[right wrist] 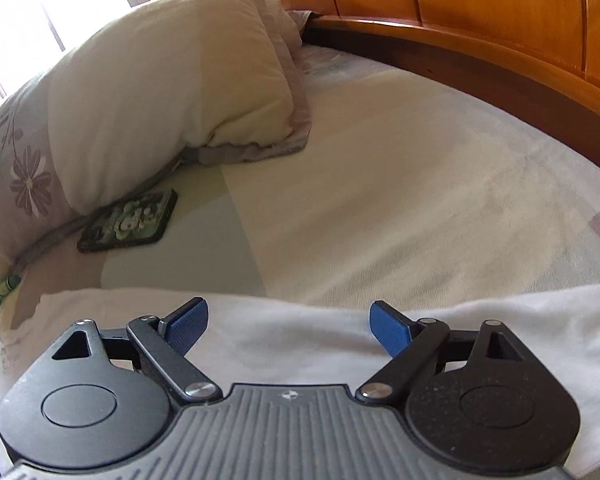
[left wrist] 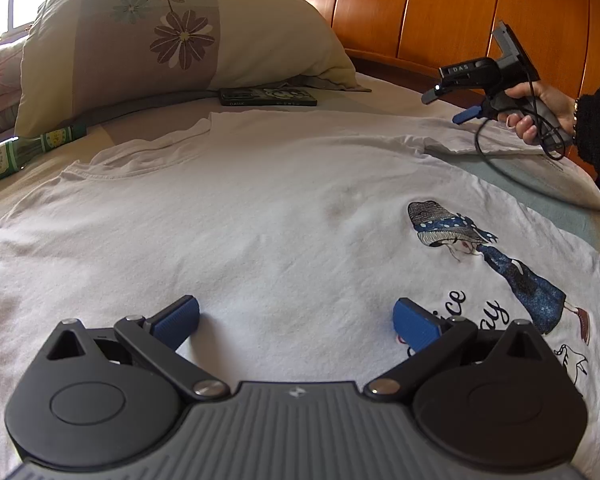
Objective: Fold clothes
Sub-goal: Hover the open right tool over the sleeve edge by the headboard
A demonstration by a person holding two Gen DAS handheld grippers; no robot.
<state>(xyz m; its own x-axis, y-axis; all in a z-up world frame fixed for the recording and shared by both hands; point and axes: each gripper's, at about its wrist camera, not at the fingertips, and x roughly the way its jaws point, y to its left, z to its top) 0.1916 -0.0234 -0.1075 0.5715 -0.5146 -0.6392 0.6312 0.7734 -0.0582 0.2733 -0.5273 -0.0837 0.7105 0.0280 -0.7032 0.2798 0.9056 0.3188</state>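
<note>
Right claw (right wrist: 288,326) spread wide over white shirt (right wrist: 300,344), pillow (right wrist: 140,100) and phone (right wrist: 130,220) beyond, wooden headboard (right wrist: 480,12)

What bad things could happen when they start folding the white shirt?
1. The right tool's black cable droops over the T-shirt's sleeve, so it might snag or get folded in.
2. The phone and green bottle lie close to the shirt's far edge; a lifted fold could bump them.
3. Both tools are open and holding nothing; the left tool may pinch too little cloth.
</note>
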